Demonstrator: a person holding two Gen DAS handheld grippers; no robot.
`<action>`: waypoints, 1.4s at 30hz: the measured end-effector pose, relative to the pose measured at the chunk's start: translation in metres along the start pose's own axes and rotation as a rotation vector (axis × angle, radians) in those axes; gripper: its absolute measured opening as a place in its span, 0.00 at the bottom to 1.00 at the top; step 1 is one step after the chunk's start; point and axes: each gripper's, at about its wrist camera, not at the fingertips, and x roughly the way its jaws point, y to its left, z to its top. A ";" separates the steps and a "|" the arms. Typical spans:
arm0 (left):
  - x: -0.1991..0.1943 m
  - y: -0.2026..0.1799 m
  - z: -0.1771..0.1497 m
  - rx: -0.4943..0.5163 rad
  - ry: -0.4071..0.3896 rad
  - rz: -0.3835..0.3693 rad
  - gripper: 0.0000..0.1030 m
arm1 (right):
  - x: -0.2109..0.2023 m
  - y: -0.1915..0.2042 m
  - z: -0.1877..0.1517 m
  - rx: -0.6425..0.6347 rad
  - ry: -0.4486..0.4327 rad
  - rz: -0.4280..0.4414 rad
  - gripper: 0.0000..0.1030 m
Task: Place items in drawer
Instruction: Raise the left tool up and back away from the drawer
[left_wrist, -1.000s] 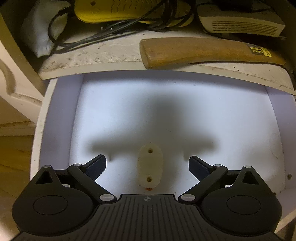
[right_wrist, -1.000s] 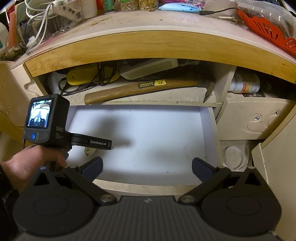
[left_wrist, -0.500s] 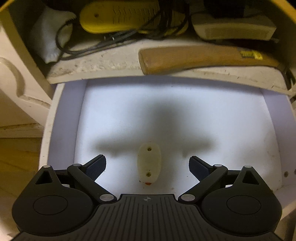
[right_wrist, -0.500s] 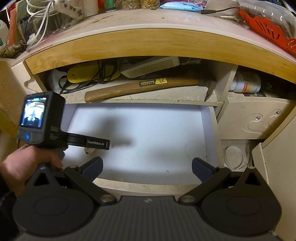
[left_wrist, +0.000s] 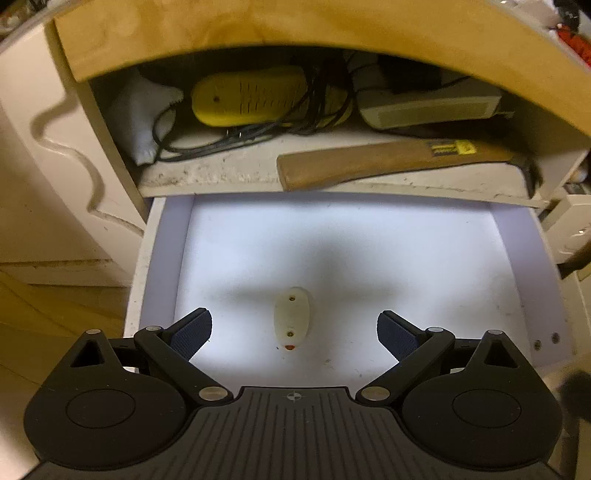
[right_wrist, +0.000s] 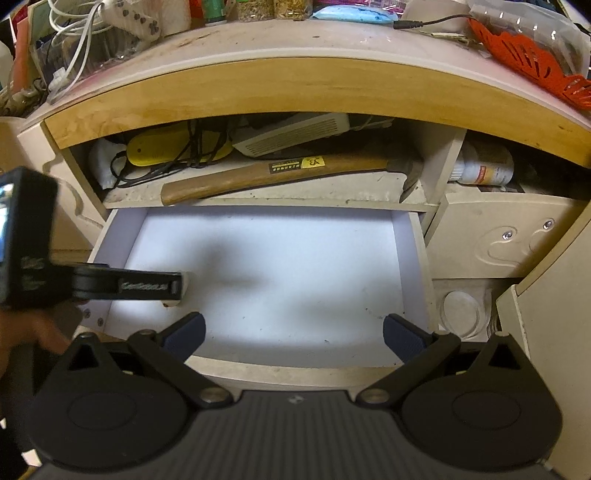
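My left gripper (left_wrist: 294, 328) hangs above the open drawer (left_wrist: 159, 258), fingers spread wide with nothing between them, and the small cream oval piece (left_wrist: 291, 320) lies flat on the white drawer floor right under that gap, near the front edge. I read that as the item already sitting where it belongs: it touches neither pad, so the tool is slack and free of it. From my right-hand camera the left gripper (right_wrist: 173, 286) shows as a dark bar reaching in over the drawer's left side, roughly level, my left hand (right_wrist: 33, 332) blurred behind it at the frame edge; a bit of the cream piece peeks out just below its tip.

Further right, the drawer floor is bare, which leaves room for more things. My right gripper (right_wrist: 293, 332) waits in front of the drawer's front rim, outside the box, fingers likewise apart and holding nothing, aimed straight at the opening. I judge it is kept back so the left has the space to itself.

Above the drawer, the shelf carries a yellow device (right_wrist: 173, 149) tangled in black cable and a wooden-handled hammer (right_wrist: 266, 177), both well apart from either tool
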 end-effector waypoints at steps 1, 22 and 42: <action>-0.002 0.000 0.000 0.001 -0.008 0.002 0.96 | 0.000 -0.001 0.000 0.003 -0.002 -0.002 1.00; -0.106 -0.004 -0.024 0.015 -0.184 -0.014 0.96 | -0.009 -0.013 0.001 0.019 -0.043 -0.026 1.00; -0.119 0.001 -0.035 -0.001 -0.198 -0.025 0.96 | -0.019 -0.011 0.001 0.007 -0.075 -0.015 1.00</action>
